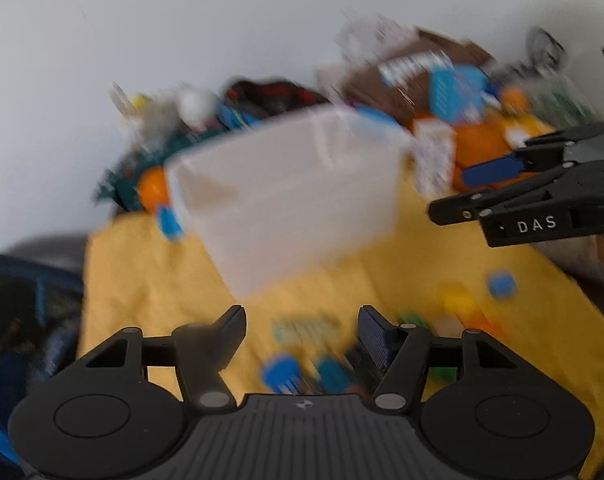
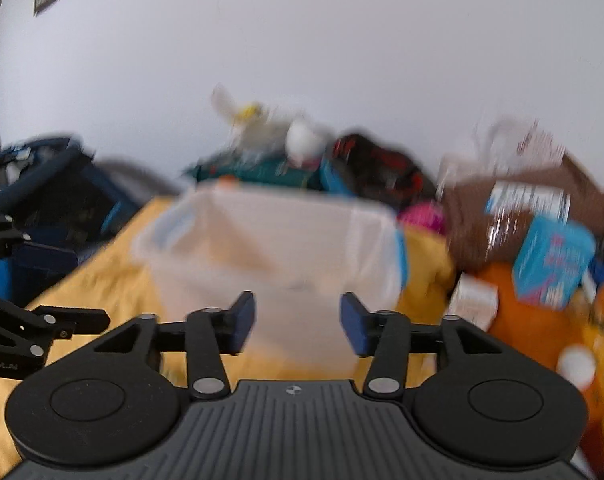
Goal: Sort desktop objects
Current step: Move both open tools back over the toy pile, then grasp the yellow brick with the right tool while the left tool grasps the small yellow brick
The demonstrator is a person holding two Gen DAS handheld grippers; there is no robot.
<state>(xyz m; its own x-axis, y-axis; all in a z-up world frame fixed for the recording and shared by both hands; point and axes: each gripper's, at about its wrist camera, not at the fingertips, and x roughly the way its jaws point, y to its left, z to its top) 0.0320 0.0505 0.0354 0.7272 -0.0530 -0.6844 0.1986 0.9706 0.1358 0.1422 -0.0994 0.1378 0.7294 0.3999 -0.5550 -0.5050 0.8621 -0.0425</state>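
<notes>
A translucent white bin (image 1: 286, 200) stands on the yellow cloth (image 1: 142, 280), blurred in both views. My left gripper (image 1: 302, 320) hangs open in front of the bin, nothing between its pads. Small blurred pieces lie just below it: a blue one (image 1: 280, 372), a teal one (image 1: 333, 376), a green one (image 1: 413, 318) and a yellow one (image 1: 457, 300). My right gripper (image 2: 298, 312) is open too and faces the bin (image 2: 270, 240) with empty jaws. It also shows at the right in the left wrist view, right gripper (image 1: 449, 194).
Clutter is piled behind the bin: a brown bag (image 2: 501, 208), a light blue box (image 2: 553, 264), an orange object (image 2: 533, 320) and a dark red-and-black bag (image 2: 381, 168). A dark blue bag (image 2: 54, 192) sits left of the cloth. A white wall rises behind.
</notes>
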